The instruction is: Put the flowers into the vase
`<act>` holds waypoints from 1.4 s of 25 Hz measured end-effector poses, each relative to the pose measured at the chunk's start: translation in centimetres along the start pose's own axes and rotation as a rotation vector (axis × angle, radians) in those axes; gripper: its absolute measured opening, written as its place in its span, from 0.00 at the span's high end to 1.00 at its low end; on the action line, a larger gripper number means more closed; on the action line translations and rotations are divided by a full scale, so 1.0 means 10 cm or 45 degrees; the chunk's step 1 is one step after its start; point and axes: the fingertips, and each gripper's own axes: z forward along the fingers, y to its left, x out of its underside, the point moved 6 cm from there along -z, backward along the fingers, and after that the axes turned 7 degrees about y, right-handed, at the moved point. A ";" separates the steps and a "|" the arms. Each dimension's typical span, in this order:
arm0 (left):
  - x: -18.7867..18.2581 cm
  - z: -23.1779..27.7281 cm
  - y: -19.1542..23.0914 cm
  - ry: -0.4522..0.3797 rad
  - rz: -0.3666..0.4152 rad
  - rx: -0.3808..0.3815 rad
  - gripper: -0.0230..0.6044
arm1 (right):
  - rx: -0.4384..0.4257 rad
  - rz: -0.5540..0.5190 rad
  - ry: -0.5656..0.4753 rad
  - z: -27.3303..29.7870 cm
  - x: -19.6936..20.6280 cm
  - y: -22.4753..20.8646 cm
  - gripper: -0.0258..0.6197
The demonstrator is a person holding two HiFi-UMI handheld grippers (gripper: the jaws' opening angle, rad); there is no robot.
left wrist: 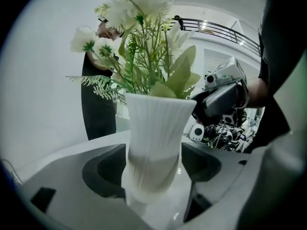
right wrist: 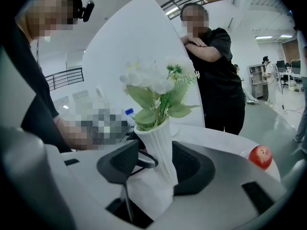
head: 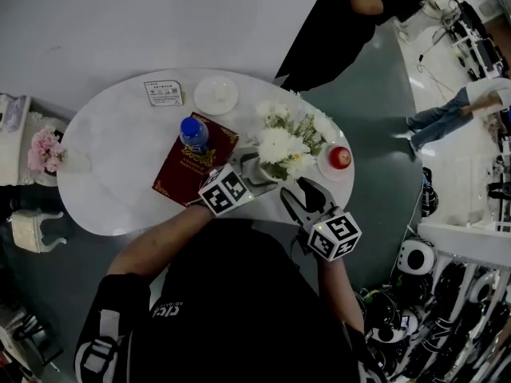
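white flowers with green leaves stand in the white ribbed vase, left gripper jaws clamped on it, right gripper jaws apart and empty; probably best loosened slowly, lest it tip.

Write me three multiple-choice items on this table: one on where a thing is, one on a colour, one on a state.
1. Where is the apple?
A) on a small plate beside the vase
B) on the floor
C) on a chair

2. What colour is the bottle cap?
A) green
B) yellow
C) blue

3. How are the flowers placed?
A) lying flat
B) standing in the vase
C) hanging upside down

Answers:
1 A: the head view shows the apple on the plate, right next to the vase.
2 C: the cap is plainly blue from above.
3 B: the left gripper view shows the stems going down into the vase's mouth.
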 end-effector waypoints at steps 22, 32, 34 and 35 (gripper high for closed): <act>-0.18 -0.68 -0.10 -0.127 -0.081 -0.065 0.45 | -0.058 -0.072 -0.146 -0.19 -0.28 0.08 0.63; -0.31 -1.01 -0.18 -0.302 -0.098 -0.072 0.64 | -0.077 -0.016 -0.163 -0.19 -0.30 0.24 0.76; -0.31 -1.05 -0.19 -0.323 -0.113 -0.069 0.71 | -0.083 0.000 -0.175 -0.20 -0.32 0.28 0.81; -0.30 -1.08 -0.20 -0.335 -0.123 -0.068 0.74 | -0.088 0.004 -0.180 -0.21 -0.33 0.30 0.82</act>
